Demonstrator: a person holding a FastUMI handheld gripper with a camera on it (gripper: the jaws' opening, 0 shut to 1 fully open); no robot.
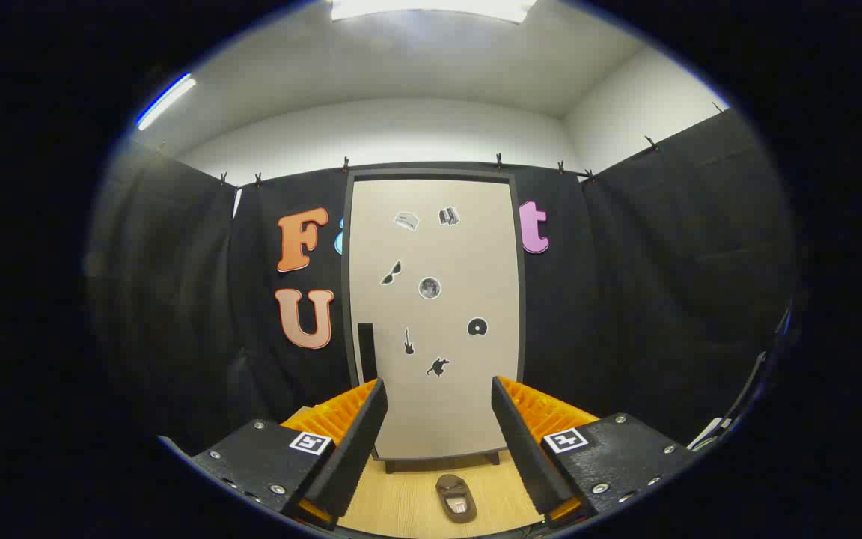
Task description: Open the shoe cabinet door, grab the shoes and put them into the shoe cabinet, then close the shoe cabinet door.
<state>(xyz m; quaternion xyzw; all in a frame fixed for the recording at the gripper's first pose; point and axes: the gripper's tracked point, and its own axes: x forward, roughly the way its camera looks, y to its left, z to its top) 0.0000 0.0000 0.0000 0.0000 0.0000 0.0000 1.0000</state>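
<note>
Facing shut cabinet door (435,314) | tongs (437,397) wide, empty | shoe (456,498) on wood floor (401,501)

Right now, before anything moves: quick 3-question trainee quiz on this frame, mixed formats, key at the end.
1. True or false: the shoe cabinet door is shut.
2. The shoe lies: A) inside the cabinet, B) on the wooden floor in front of the cabinet, between the fingers in view, C) pinched by both fingers.
3. Fill in: the hand-held gripper is ____, holding nothing.

Key: 1 true; 2 B; 3 open. The dark handle sits at the door's left edge.
</note>
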